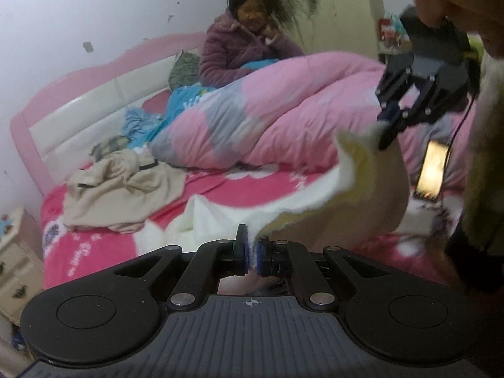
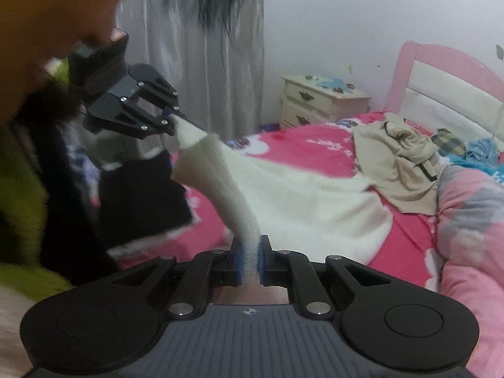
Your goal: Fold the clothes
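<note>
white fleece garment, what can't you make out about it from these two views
- Left wrist view: white fleece garment near the right tongs is motion-blurred; its shape (sleeve, collar) is unreadable.
- Left wrist view: its lower part is hidden behind the left tongs.
- Right wrist view: its near end disappears behind the right tongs' body.
- Both views: its underside is hidden where it lies on the bed.

White walls (image 2: 346,15), pink bed (image 1: 22,126), nightstand (image 2: 321,100)
</note>
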`<control>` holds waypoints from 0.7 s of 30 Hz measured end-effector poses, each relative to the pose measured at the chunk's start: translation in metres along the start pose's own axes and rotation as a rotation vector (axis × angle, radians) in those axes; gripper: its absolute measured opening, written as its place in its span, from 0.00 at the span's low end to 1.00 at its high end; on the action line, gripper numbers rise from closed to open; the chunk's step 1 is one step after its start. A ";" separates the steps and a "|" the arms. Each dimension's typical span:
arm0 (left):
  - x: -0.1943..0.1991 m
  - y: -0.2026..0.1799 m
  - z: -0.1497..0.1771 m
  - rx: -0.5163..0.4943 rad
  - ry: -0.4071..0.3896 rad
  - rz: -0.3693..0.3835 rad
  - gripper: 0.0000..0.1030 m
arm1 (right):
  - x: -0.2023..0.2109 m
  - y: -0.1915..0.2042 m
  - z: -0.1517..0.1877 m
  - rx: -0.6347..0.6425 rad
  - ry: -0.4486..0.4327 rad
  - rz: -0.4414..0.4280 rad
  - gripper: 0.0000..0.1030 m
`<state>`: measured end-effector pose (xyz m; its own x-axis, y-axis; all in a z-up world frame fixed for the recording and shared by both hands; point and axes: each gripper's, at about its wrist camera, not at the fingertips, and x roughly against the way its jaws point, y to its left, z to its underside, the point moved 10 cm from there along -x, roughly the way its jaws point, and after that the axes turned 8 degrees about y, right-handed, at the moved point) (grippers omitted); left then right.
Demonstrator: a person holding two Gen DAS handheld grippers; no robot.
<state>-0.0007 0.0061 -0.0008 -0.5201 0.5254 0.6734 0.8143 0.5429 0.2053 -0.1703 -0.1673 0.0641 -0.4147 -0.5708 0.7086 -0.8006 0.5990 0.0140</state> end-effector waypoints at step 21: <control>-0.214 0.021 0.049 0.247 0.203 0.186 0.66 | -0.128 -0.189 0.099 -0.470 0.142 0.125 0.11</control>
<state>0.1153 -0.0623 -0.1756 -0.2875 0.5026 0.8153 0.7904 0.6053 -0.0944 -0.0082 -0.2630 -0.0988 -0.4058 -0.4162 0.8137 -0.4537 0.8646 0.2160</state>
